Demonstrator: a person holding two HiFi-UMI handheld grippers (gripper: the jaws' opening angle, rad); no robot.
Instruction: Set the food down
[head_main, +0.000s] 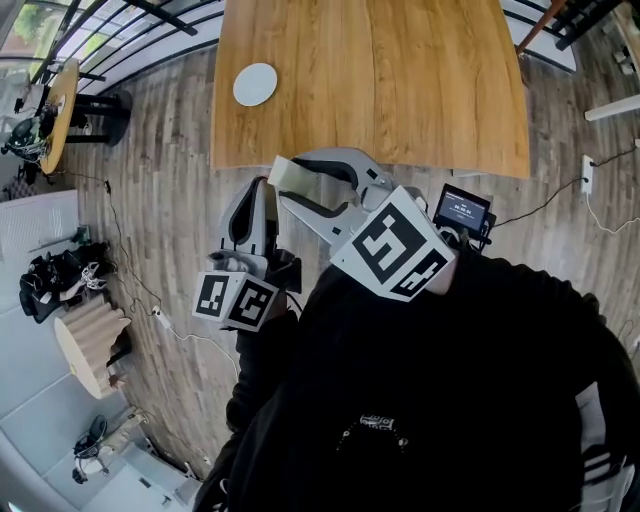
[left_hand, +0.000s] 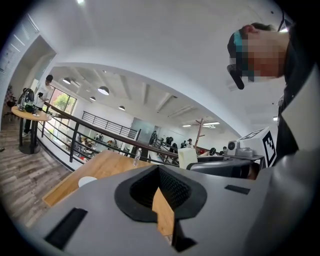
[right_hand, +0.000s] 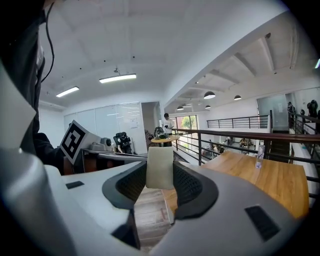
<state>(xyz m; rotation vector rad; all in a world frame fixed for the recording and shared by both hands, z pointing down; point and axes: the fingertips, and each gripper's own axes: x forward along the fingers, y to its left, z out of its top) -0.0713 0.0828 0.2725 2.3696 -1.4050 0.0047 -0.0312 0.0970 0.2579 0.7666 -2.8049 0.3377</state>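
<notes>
Plainly, the pale slice of food (right_hand: 160, 165) sits pinched at the very tips of the right gripper's (head_main: 290, 182) fingers, in the air at about the near edge of the wooden desk (head_main: 400, 90), with the plank floor (head_main: 170, 200) showing beneath. The left gripper (left_hand: 159, 172) hangs just beside it, fingers drawn together on nothing. The hold looks shallow, so a jolt or a slackened squeeze could drop the slice to the floor before it is over the desk. Squeezing harder might dent it. The white plate (head_main: 255, 84) lies toward the desk's left, so a straight set-down would miss it.
</notes>
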